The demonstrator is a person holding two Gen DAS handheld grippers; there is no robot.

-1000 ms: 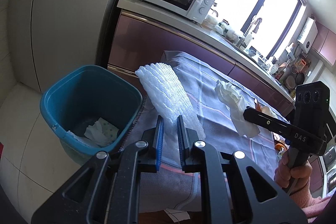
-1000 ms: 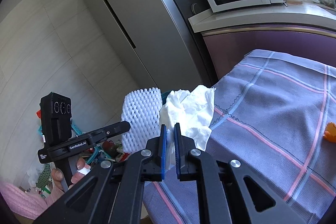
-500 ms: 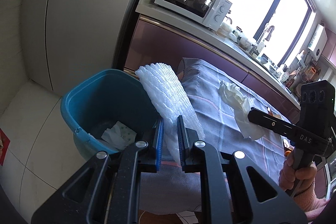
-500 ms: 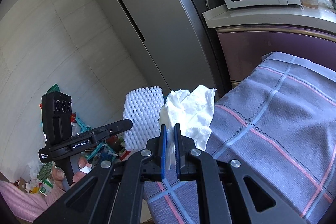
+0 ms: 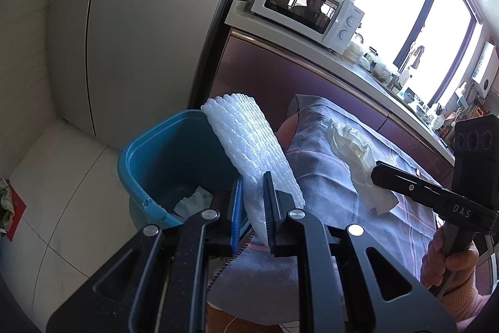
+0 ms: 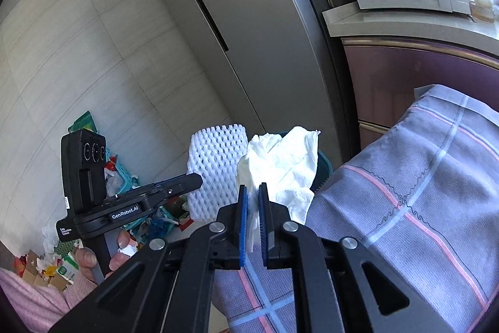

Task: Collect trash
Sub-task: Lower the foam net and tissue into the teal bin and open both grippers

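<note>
Left claw: clenched on the lower edge of a white foam net sleeve, which stands up and away from the pads, carried clear of the cloth, by my reading for dropping.
Right claw: clenched on a crumpled white tissue, bunched above the pads; likewise lifted as trash in transit.
Writing, near: "GenRobot.AI" on the left claw's body in the right wrist view; "DAS" on the right claw's body in the left wrist view.
Table: covered in a grey-blue checked cloth with pink lines; its left end lies just beside the bin.
Bin: teal, open, on the floor left of the table, directly beyond the foam sleeve; white paper scraps already lie inside. Judged the destination for both items.
Far: white microwave on the counter; brand mark too small to read. Tall grey fridge to its left.
</note>
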